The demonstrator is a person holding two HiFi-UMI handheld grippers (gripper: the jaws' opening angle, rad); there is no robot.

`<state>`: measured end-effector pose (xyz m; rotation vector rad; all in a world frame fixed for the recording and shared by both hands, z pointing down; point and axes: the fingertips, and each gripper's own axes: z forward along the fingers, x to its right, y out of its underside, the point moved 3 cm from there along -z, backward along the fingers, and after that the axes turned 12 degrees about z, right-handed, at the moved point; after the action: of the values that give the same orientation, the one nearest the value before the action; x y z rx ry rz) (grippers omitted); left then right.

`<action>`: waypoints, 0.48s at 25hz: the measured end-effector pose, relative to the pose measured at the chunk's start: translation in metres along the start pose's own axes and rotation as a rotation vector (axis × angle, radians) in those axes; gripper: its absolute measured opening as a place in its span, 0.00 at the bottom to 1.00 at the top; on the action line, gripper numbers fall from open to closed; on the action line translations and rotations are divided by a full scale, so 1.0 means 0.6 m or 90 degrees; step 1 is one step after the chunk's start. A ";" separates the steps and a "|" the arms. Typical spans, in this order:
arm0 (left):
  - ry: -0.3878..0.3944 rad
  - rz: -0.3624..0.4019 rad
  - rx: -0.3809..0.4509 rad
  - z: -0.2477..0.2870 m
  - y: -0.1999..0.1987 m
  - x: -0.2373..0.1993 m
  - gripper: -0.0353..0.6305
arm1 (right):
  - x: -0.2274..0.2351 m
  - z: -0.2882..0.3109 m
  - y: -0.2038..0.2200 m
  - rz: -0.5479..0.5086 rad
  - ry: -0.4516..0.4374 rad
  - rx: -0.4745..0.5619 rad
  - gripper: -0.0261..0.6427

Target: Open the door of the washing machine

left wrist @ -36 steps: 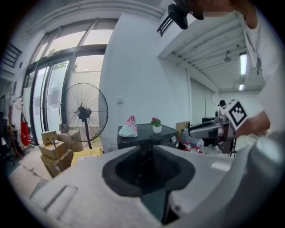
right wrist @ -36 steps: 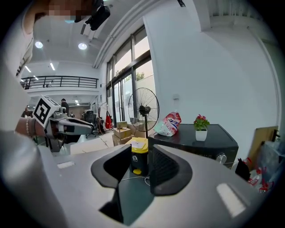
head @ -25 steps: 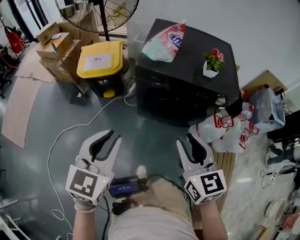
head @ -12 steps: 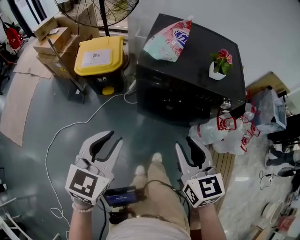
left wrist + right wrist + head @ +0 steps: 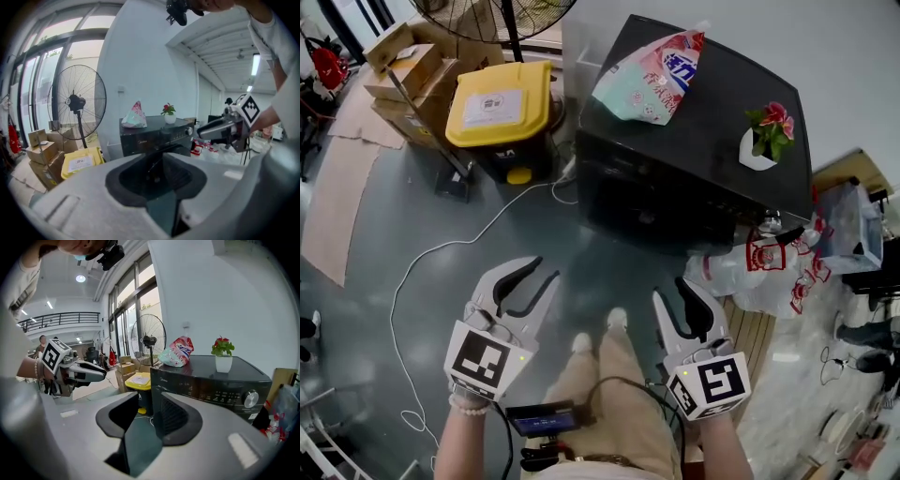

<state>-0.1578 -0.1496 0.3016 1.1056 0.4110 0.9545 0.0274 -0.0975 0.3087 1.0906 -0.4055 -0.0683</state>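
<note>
The black front-loading washing machine (image 5: 694, 150) stands ahead of me, its dark front face (image 5: 642, 211) towards me and the door shut. Both grippers hang above the floor, short of it and apart from it. My left gripper (image 5: 540, 274) has its jaws opening, with nothing between them. My right gripper (image 5: 675, 292) is open and empty too. In the left gripper view the machine (image 5: 154, 136) shows beyond the jaws (image 5: 157, 161). In the right gripper view the control panel with its silver knob (image 5: 251, 398) lies past the jaws (image 5: 150, 408).
A detergent bag (image 5: 652, 75) and a potted flower (image 5: 767, 131) sit on the machine's top. A yellow-lidded bin (image 5: 497, 108), cardboard boxes (image 5: 403, 70) and a standing fan (image 5: 77, 103) are to its left. Plastic bags (image 5: 759, 272) lie to its right. A white cable (image 5: 441, 253) crosses the floor.
The left jaws have spread wider. I have stepped closer to the machine, a foot now showing between the grippers. The right jaws keep the same gap.
</note>
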 end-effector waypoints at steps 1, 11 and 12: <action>0.002 0.005 0.000 0.014 0.003 -0.002 0.21 | 0.006 0.007 0.003 -0.001 -0.003 -0.004 0.24; 0.025 0.033 -0.022 0.128 0.069 -0.019 0.21 | 0.071 0.075 0.037 0.002 -0.004 -0.034 0.24; 0.027 0.032 -0.025 0.139 0.075 -0.019 0.21 | 0.078 0.082 0.040 0.003 -0.004 -0.037 0.24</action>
<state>-0.1250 -0.2007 0.3754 1.0653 0.3986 1.0286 0.0501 -0.1395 0.3625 1.0329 -0.4098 -0.0780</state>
